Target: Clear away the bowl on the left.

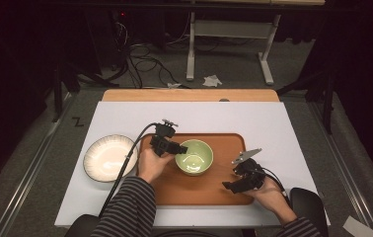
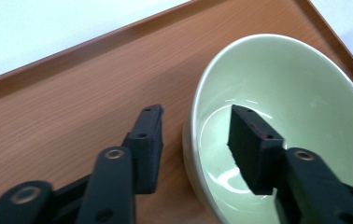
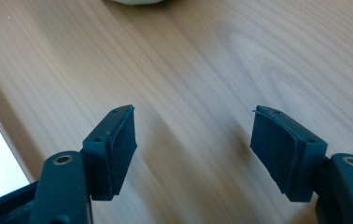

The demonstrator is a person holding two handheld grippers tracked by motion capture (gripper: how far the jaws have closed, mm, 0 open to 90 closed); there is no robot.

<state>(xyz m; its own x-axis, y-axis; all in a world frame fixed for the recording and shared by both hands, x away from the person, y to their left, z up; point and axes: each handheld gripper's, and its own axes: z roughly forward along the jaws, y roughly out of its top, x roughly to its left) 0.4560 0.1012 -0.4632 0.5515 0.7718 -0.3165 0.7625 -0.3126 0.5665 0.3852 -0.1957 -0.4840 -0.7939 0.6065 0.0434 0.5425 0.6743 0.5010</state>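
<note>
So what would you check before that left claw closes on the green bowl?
1. Left claw open: ok, its jaws stand apart.
2. Jaws straddle the rim of the green bowl: ok, one jaw is inside, one outside over the wooden tray.
3. Bowl empty: ok, nothing lies inside it.
4. Bowl upright on the tray: ok.
5. Right claw out of the way: ok, it is open over bare tray wood, apart from the bowl.
6. White plate free as a landing spot: ok, it sits empty beside the tray; whether it is the target, cannot tell.
</note>
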